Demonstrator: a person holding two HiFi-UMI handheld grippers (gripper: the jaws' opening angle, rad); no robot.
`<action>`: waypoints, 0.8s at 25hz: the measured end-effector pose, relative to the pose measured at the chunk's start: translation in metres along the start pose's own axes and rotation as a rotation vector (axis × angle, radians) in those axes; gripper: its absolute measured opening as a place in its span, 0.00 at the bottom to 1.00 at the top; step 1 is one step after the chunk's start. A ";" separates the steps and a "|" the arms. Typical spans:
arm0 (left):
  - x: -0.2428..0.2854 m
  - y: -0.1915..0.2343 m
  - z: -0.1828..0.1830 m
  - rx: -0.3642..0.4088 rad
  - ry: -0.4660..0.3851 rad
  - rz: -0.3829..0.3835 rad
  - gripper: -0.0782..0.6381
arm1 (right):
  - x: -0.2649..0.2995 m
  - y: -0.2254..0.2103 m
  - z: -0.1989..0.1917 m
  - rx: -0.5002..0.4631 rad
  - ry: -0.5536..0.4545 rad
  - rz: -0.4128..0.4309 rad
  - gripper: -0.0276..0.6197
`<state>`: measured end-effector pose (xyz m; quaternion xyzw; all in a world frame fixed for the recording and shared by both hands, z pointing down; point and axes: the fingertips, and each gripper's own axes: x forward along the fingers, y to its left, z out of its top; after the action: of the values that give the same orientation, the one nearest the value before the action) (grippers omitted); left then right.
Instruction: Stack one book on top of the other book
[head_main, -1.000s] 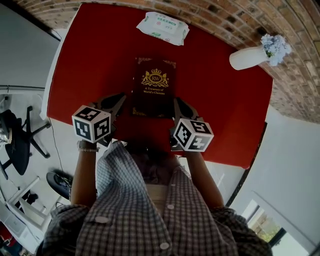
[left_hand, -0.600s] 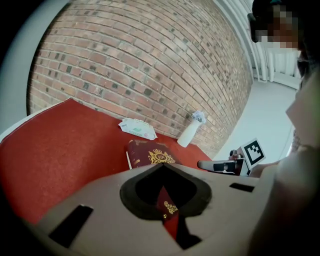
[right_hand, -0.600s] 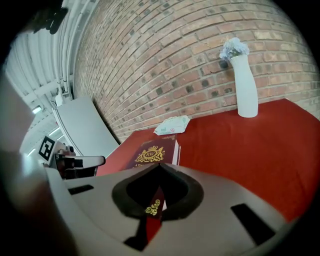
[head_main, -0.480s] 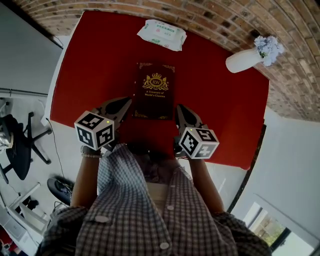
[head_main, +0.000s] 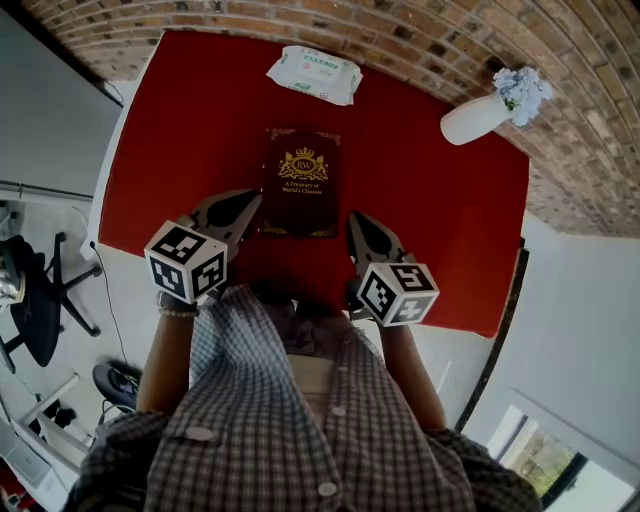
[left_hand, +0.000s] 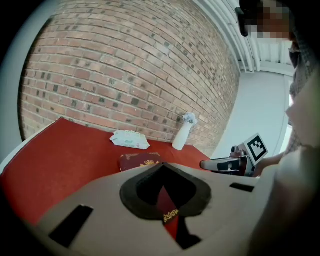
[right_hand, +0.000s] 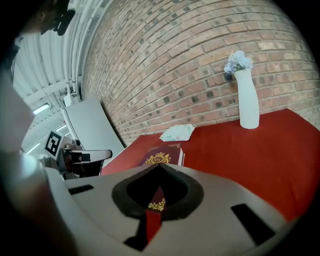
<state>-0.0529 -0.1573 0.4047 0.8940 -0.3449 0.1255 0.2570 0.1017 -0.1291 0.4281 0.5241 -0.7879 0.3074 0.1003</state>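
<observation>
As we look down over the desk, the dark red book with its gold crest lies flat ahead of both claws, sitting in the gap between them. The left claw has its tip just beside the book's near left edge. The right claw points in just off the near right corner. Both claws have their jaws pressed together with nothing held between them. From each gripper view the book sits ahead of and below the tip, so both look clear of it. We see only one cover from above and cannot tell whether a second volume lies under it.

On to the room for moving. We have bare red desk running left of the left claw out to the desk's left edge. A wider bare stretch lies right of the right claw. The near edge sits just behind both claws, close to the person's checked shirt.

Beyond the book, near the far edge under the brick wall, a wipes packet lies flat and closed. Far off to the right of the right claw, near the far right edge, a white vase stands upright. It holds a small bunch of pale flowers.
</observation>
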 end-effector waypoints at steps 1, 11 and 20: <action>-0.001 -0.002 0.003 0.008 -0.006 -0.002 0.12 | -0.002 0.002 0.003 -0.014 -0.005 0.008 0.05; -0.017 -0.024 0.049 0.024 -0.099 -0.046 0.12 | -0.027 0.028 0.063 -0.167 -0.141 0.012 0.05; -0.036 -0.054 0.089 0.061 -0.190 -0.105 0.12 | -0.047 0.039 0.090 -0.191 -0.206 0.015 0.05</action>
<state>-0.0379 -0.1521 0.2957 0.9262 -0.3163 0.0372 0.2019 0.1019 -0.1357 0.3191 0.5351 -0.8236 0.1764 0.0659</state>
